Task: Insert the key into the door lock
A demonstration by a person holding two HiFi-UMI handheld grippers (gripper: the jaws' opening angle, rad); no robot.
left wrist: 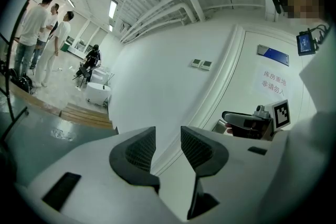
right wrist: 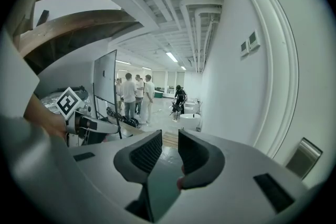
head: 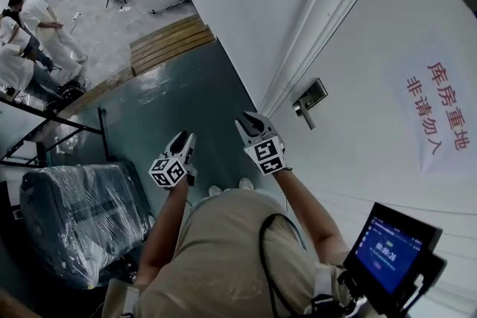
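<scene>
The door lock (head: 309, 102) is a metal plate with a short lever on the white door (head: 387, 48), near its frame edge. No key shows plainly. The right gripper (head: 253, 123) hangs near the lock, off its frame side and not touching. Its jaws are slightly parted, with floor (head: 171, 100) showing through the gap. A small reddish speck against one inner face may be part of a key, but it is too small to tell. The left gripper (head: 186, 139) is farther from the lock, beyond the right one, jaws released and empty. A red-lettered sign (head: 440, 115) lies on the lock's other side.

Risks as I judge them: anything in so slack a grip could twist or drop on meeting the keyhole, and an off-line approach could knock the lever.
</scene>
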